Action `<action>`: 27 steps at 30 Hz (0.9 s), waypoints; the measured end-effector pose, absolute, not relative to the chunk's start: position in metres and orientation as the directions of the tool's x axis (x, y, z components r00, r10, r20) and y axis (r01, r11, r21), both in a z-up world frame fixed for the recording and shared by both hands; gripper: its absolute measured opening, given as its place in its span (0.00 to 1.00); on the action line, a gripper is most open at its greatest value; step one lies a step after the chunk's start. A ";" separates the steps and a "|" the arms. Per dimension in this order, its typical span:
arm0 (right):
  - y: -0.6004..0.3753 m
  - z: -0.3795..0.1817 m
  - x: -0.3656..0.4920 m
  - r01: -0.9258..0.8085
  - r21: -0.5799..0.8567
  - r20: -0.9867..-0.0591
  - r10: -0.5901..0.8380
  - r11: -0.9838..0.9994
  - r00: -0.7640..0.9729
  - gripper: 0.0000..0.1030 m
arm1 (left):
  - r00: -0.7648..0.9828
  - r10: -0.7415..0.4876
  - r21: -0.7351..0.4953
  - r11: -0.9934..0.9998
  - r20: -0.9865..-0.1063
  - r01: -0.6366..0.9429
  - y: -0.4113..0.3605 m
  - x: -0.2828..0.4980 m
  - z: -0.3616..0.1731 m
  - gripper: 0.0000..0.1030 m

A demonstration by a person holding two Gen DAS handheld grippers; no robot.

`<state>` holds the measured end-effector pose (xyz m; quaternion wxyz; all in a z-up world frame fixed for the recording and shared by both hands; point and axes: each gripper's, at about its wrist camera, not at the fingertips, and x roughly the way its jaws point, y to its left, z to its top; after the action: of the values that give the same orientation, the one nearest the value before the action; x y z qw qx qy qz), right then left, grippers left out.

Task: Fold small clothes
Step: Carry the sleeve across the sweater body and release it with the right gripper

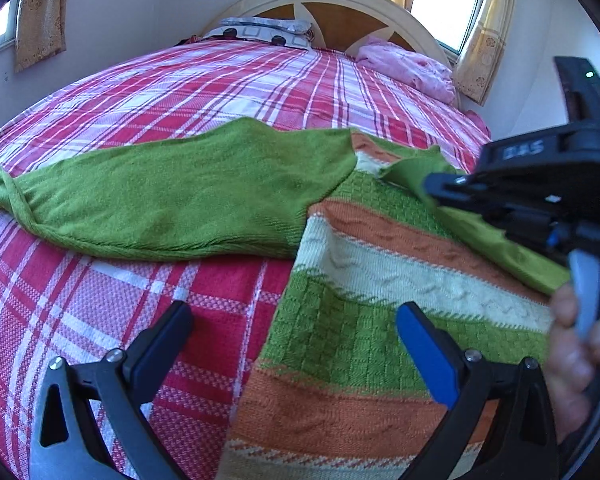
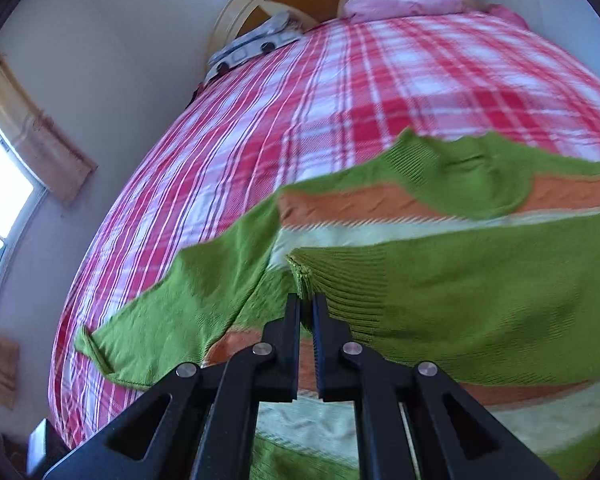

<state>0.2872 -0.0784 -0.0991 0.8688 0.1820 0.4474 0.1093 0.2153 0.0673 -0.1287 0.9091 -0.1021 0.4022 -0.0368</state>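
1 sweater (image 1: 340,280), 2 pillows (image 1: 260,32), 1 bed (image 1: 180,92), 2 hand-held grippers (image 1: 296,320).

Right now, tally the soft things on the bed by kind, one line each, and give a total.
Striped sweater: 1
Patterned pillow: 1
Pink bundle of bedding: 1
Plaid bedspread: 1
Total: 4

Sweater (image 1: 380,280): matt knit wool-like cloth; ribbed green sleeve (image 1: 180,196), raised basket-weave and cable texture on striped body.
Bedspread (image 1: 140,92): coarse woven plaid cloth, matt.
Left gripper (image 1: 292,328): matt black plastic, bright metal rivets.
Headboard (image 1: 340,8): smooth painted wood.
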 end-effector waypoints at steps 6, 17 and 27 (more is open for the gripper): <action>-0.069 -0.120 0.290 -0.050 0.465 -0.739 0.418 0.884 0.529 0.08 | 0.674 -0.150 -0.223 0.975 -0.723 -0.022 0.069 0.215 -0.129 1.00; -0.085 -0.094 0.278 -0.174 0.580 -0.622 0.571 0.796 0.536 0.11 | 0.677 -0.153 -0.227 0.974 -0.719 -0.021 0.070 0.215 -0.129 1.00; -0.054 -0.135 0.294 -0.195 0.577 -0.698 0.602 0.793 0.386 0.11 | 0.679 -0.154 -0.229 0.973 -0.717 -0.021 0.071 0.214 -0.129 1.00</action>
<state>0.2942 -0.0544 -0.1347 0.8068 0.2056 0.4957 0.2470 0.2143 0.0710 -0.1292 0.9098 -0.1098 0.3987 -0.0365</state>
